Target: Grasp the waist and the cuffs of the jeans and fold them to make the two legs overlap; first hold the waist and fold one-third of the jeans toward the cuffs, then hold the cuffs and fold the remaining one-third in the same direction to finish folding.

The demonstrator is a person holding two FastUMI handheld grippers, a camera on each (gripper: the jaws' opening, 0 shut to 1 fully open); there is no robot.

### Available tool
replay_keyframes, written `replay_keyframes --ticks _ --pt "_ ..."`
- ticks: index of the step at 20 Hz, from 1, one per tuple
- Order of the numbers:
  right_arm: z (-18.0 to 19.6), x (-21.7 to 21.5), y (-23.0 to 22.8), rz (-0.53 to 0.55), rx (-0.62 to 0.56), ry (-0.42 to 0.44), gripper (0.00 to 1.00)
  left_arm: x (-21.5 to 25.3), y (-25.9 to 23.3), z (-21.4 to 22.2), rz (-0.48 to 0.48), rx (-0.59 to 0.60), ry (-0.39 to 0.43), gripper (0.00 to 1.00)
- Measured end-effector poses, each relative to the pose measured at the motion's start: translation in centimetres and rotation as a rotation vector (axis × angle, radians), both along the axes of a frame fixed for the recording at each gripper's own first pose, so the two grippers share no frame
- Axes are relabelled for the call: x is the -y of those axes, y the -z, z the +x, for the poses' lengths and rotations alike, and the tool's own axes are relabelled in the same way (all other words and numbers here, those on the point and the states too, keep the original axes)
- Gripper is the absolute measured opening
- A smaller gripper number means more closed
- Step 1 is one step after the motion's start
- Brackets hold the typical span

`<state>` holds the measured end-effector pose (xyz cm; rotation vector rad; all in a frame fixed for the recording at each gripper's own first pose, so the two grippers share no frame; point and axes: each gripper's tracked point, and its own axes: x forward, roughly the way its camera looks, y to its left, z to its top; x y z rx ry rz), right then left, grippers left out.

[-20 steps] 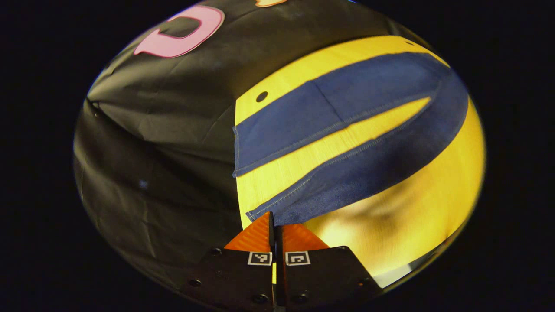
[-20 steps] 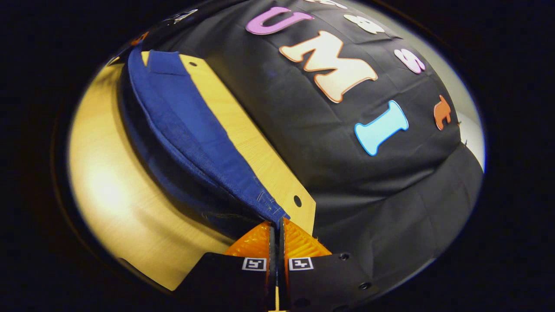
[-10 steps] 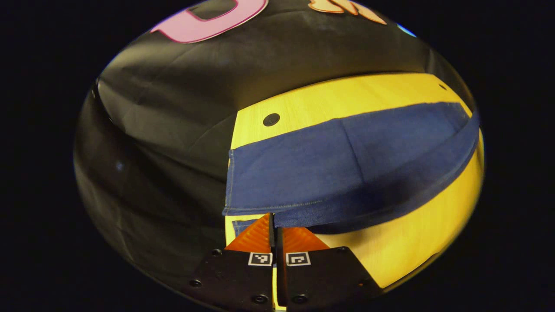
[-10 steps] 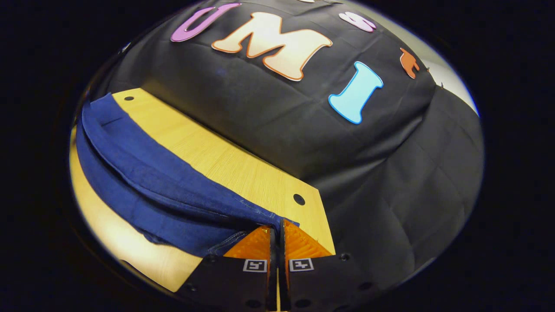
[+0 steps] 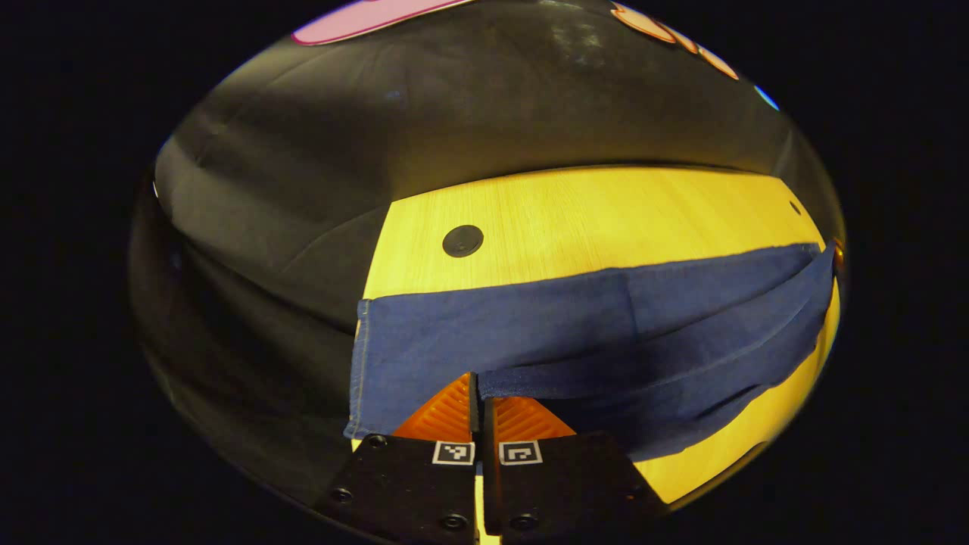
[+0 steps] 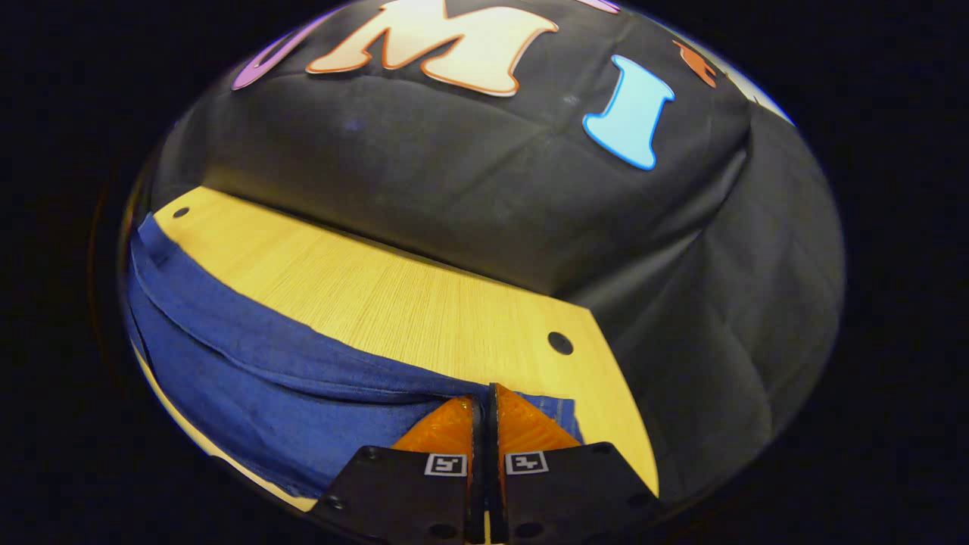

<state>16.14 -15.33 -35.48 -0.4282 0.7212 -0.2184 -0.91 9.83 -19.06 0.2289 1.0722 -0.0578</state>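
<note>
1. Jeans [image 5: 575, 333] lie on the counter [image 5: 606, 219], one leg laid over the other.
2. Left hand-held gripper [image 5: 477, 393] pinches the cuff; right hand-held gripper [image 6: 484, 401] pinches the waist, so both edges line up.

The left gripper [image 5: 477, 393] is pinching a jeans [image 5: 575, 341] edge, the denim lying across the wooden table [image 5: 590, 219].

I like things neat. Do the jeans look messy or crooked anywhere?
A little. The carried leg of the jeans sags in a loose curve and its edge sits short of the leg beneath, between the left gripper and right gripper. The table looks fine.
</note>
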Motion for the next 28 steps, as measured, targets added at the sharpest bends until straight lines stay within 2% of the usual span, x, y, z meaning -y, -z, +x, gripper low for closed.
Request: replay_keyframes --ticks 3,4,5,8,9,11,15,19,23,24,25,26,27,28 --pt "1.2 0.6 2.7 0.071 -0.026 0.056 0.05 -0.6 2.7 0.8 -0.038 -0.009 -0.077 0.0" --pt "1.4 1.7 2.7 0.042 -0.016 0.081 0.17 -0.5 2.9 0.6 -0.045 0.009 -0.105 0.0" --pt "1.2 2.5 1.6 0.024 0.002 0.085 0.37 0.0 2.6 1.0 -0.071 0.034 -0.122 0.1" --pt "1.3 4.9 -1.7 -0.007 0.07 0.093 1.0 1.0 -0.1 2.4 -0.139 0.18 -0.19 0.77" --pt "0.9 5.9 -2.4 -0.002 0.092 0.103 1.0 1.3 -1.1 3.1 -0.168 0.24 -0.203 0.99" --pt "-0.8 7.9 -3.3 0.019 0.119 0.14 1.0 2.2 -3.9 3.8 -0.222 0.336 -0.208 0.95" --pt "-5.0 13.3 -1.7 0.093 0.1 0.289 1.0 4.6 -7.1 2.4 -0.289 0.406 -0.167 0.96" --pt "-8.7 16.9 1.3 0.257 0.106 0.467 1.0 7.1 -11.6 0.2 -0.28 0.484 -0.118 0.96" --pt "-10.1 17.6 4.7 0.492 0.098 0.669 1.0 9.3 -14.0 -3.1 -0.278 0.505 -0.085 0.96" --pt "-10.3 17.3 5.0 0.55 0.088 0.713 0.95 9.6 -14.2 -3.9 -0.274 0.502 -0.081 0.95" --pt "-10.5 17.4 4.5 0.579 0.104 0.74 0.99 9.8 -14.3 -4.5 -0.272 0.496 -0.081 0.96" --pt "-9.6 18.3 4.1 0.591 0.133 0.747 0.96 9.7 -14.5 -5.1 -0.27 0.493 -0.086 0.96" --pt "-10.4 18.3 4.6 0.589 0.098 0.755 0.9 9.7 -14.6 -5.5 -0.27 0.487 -0.094 0.96" --pt "-9.8 18.8 4.9 0.579 0.119 0.737 0.84 9.5 -14.4 -6.0 -0.276 0.482 -0.107 0.96"
